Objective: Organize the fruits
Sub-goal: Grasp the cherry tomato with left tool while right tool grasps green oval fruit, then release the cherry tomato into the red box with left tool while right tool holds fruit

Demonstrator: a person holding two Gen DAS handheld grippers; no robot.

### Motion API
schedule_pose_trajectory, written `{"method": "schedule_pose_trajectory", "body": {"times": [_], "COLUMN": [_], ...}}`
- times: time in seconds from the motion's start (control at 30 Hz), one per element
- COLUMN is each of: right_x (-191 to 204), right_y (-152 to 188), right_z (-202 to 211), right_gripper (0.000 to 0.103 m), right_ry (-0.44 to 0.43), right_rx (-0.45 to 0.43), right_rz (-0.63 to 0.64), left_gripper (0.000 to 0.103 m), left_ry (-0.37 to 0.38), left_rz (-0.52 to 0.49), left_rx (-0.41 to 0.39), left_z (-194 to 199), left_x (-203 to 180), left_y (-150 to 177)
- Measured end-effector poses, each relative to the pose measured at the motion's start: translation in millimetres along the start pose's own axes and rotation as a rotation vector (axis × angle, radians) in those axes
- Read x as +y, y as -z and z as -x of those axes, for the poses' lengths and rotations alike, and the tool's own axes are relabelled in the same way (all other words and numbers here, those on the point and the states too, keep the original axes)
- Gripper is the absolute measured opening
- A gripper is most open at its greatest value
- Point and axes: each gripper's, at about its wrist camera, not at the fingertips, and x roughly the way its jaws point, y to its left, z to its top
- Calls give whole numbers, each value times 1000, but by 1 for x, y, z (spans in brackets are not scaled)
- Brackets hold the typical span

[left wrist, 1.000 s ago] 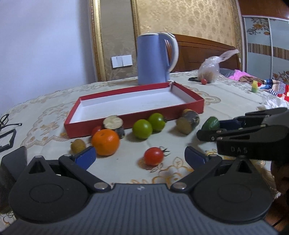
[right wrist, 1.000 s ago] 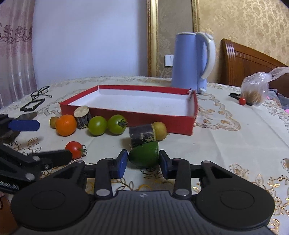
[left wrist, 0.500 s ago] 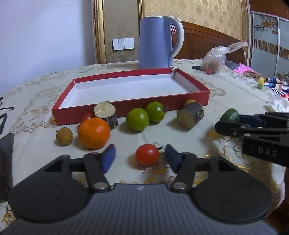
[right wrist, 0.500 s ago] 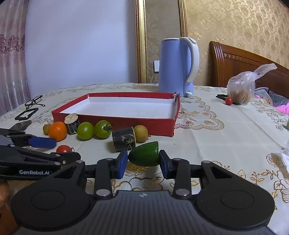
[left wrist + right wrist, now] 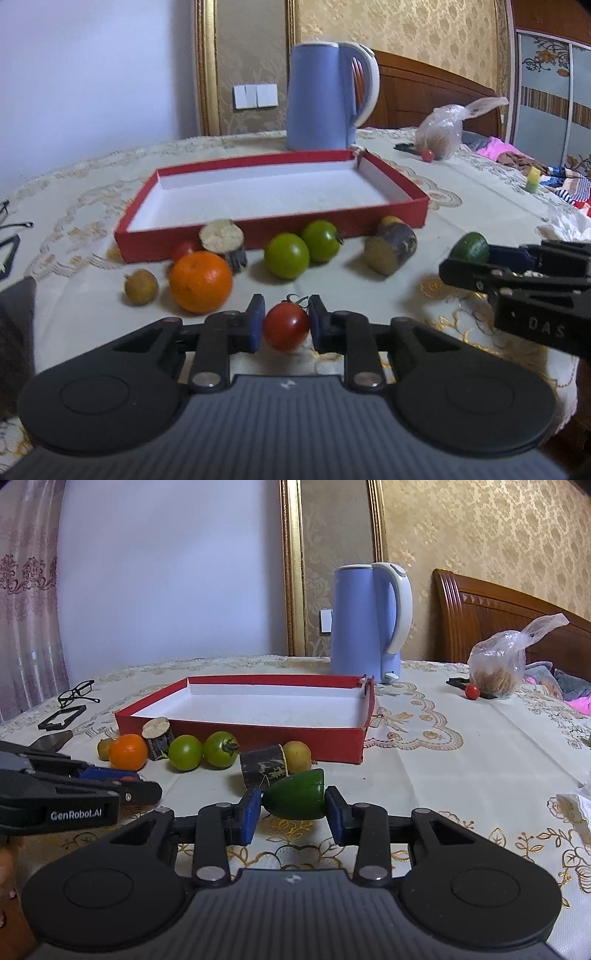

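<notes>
My left gripper (image 5: 286, 323) is shut on a red cherry tomato (image 5: 286, 326), close above the tablecloth. My right gripper (image 5: 293, 806) is shut on a green cut fruit piece (image 5: 295, 794) and holds it above the table; it also shows in the left wrist view (image 5: 470, 247). An empty red tray (image 5: 388, 216) with a white floor lies behind. In front of it sit an orange (image 5: 200, 280), two green tomatoes (image 5: 287, 254), two dark stubs with pale cut ends (image 5: 389, 249), a small brown fruit (image 5: 140, 287) and a yellowish fruit (image 5: 297, 755).
A blue kettle (image 5: 325, 99) stands behind the tray. A plastic bag (image 5: 443, 133) and a small red ball (image 5: 472, 691) lie at the back right. Glasses (image 5: 75, 693) and a black frame (image 5: 62, 718) lie at the left. White tissue (image 5: 565, 225) sits at the right edge.
My left gripper moved forward and closed on the red tomato. My right gripper lifted the green piece a little and drew back.
</notes>
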Motion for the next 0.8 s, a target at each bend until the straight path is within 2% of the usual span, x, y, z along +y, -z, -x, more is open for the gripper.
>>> {"method": "schedule_pose_trajectory", "body": {"times": [0.3, 0.8], "right_x": [4, -2], "right_y": [-1, 0], "right_z": [2, 5], "right_gripper": [37, 37], "right_ry": [-10, -18], "right_rx": [-5, -13], "right_rz": [7, -5], "left_gripper": [23, 23], "left_ry": [-61, -185], "left_rz": [2, -5], "left_rx": [-32, -51], "left_z": [-2, -36], "left_x": [9, 18], "left_y": [-20, -67]}}
